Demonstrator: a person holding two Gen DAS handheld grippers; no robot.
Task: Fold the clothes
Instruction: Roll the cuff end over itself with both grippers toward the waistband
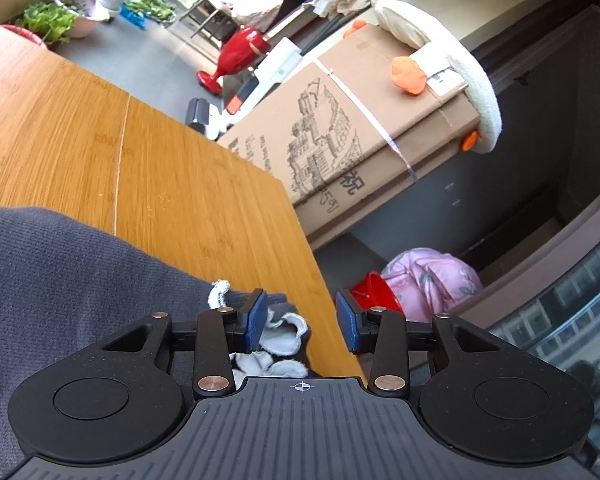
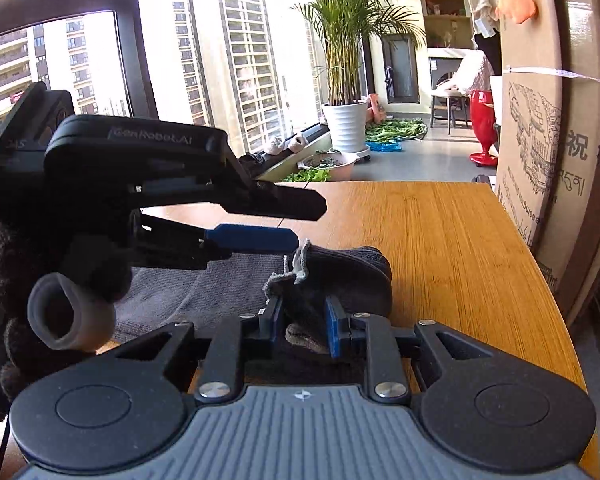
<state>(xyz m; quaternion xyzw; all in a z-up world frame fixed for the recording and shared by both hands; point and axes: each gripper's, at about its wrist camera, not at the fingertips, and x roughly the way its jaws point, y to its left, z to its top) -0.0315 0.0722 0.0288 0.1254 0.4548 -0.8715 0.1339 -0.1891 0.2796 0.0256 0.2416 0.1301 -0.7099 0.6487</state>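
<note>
The left tongs (image 2: 300, 220) read "FeenRobot.AI"; the cardboard box (image 2: 540, 160) bears "祝".

A dark grey garment (image 2: 204, 292) lies spread flat on the wooden table, reaching towards its near edge. At its right end the cloth (image 2: 340, 272) is bunched into a raised, rolled lump, with pale fleecy lining (image 1: 284, 332) showing at the folds.

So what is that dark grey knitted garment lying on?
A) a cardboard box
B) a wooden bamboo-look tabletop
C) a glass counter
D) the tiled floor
B: the dark grey knitted garment lies on the wooden bamboo-look tabletop; the cardboard box stands beside it.
</note>
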